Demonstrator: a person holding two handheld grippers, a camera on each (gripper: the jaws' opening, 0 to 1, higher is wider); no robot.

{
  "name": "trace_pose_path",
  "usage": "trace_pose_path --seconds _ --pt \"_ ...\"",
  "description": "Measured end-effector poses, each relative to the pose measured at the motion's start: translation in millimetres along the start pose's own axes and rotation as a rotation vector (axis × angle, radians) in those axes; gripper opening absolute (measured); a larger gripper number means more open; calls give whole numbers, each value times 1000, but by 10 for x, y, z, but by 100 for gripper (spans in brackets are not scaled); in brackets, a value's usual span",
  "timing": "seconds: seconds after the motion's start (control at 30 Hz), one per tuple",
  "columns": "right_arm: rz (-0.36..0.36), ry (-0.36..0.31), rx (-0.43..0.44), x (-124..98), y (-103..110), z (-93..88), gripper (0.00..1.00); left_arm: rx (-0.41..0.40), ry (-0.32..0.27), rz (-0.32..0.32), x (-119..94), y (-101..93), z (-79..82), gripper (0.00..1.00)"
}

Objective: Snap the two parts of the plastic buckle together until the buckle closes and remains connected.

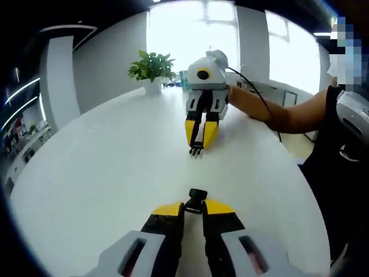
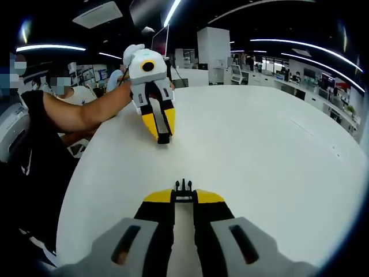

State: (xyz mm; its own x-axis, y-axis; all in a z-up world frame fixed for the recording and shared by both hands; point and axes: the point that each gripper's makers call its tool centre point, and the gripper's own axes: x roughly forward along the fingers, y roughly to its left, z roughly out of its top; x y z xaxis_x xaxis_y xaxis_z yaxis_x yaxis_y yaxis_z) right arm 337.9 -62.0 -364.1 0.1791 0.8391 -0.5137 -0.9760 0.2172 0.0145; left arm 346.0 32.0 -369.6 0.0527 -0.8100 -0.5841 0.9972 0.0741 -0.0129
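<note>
Fingers of the left gripper [image 1: 194,209], yellow-tipped and black, are pressing nearly together around the small black plastic socket half of the buckle [image 1: 197,196], which is sticking out just beyond their tips in the left gripper view. Across the round white surface [image 1: 109,167], in that same view, the right gripper [image 1: 196,151] is pointing back toward the camera with its own yellow fingers closed on the black pronged half of the buckle [image 1: 196,152], whose little tines are hanging just past the tips, close above the surface. In the right gripper view, the right gripper's fingers [image 2: 209,197] are pinching that pronged half at the bottom centre, its prongs standing up between the yellow pads, while the left gripper is sitting farther off with the socket half a dark stub at its tips. The two buckle halves are facing each other and are well apart, not joined. A person's bare forearm [image 1: 271,109] is reaching in behind the right gripper, with a black cable [image 1: 253,86] trailing over it. Beyond, a green potted plant in a white pot [image 1: 152,70] is standing at the far edge of the surface before bright windows [image 1: 190,29].
</note>
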Motion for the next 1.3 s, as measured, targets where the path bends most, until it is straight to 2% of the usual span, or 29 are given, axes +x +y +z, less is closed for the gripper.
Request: trace_pose_path --seconds 0.1,0.33,0.5,0.6,0.87,1.3 --pt "20 -43 -32 3 65 86 10 11 -10 6 31 10 13 11" --pt "42 -42 -72 90 118 79 10 14 -42 -11 101 -52 98 11" --pt "52 -70 -102 106 146 144 10 28 -53 -10 130 -71 112 10" --pt "50 -73 -106 108 144 152 10 11 -68 -26 126 -91 143 11" --pt "40 -74 -92 148 117 158 10 14 -76 -14 169 -82 156 11" --pt "52 -61 -84 185 152 131 10 5 -48 -13 216 -81 114 11"
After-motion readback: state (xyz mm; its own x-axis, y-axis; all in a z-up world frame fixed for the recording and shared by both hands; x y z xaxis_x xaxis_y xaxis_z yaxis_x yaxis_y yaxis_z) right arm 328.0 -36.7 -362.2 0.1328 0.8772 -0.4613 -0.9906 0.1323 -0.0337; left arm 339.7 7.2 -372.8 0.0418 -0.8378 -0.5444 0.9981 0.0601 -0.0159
